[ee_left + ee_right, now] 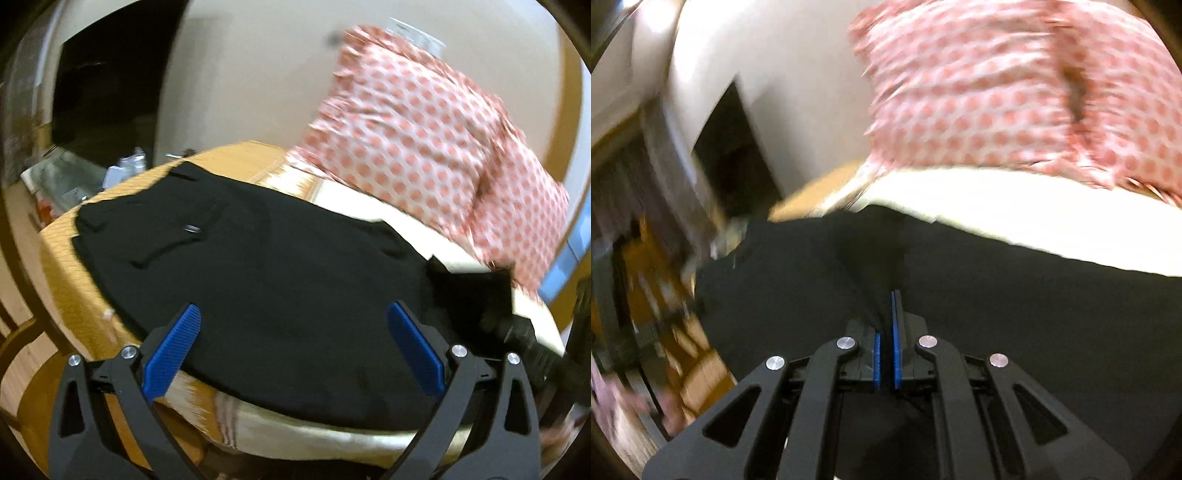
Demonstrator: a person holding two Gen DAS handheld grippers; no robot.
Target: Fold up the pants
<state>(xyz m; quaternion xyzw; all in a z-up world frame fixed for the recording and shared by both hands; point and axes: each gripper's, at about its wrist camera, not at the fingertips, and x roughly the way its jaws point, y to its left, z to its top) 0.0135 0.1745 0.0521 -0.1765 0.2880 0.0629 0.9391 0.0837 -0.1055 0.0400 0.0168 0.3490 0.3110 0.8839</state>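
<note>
Pants (277, 258): black, spread flat on bed w/ cream and orange cover (70, 280); waist end w/ small metal clasp (192, 229) lies toward far-left of left wrist view, pocket seams visible nearby. No readable brand, label or writing on pants or anything else in either view; clasp too small to make out any marking.

Left gripper (293, 343): blue pads wide apart, holding nothing, hovering at near edge of pants w/ black fabric showing between fingers.

Right gripper (886, 332): blue pads nearly together, pinched on a raised fold of the black fabric, which puckers up just ahead of the tips. Right wrist view is motion-blurred, so fabric detail is hard to read. In left wrist view, a lifted corner of pants at far right, next to a dark shape that looks like the other gripper.

Pillow (436, 140), white w/ pink-red dots, leans on beige wall (240, 74) behind pants, apart from them. Dark TV screen (107, 96) at left, clutter below it.
</note>
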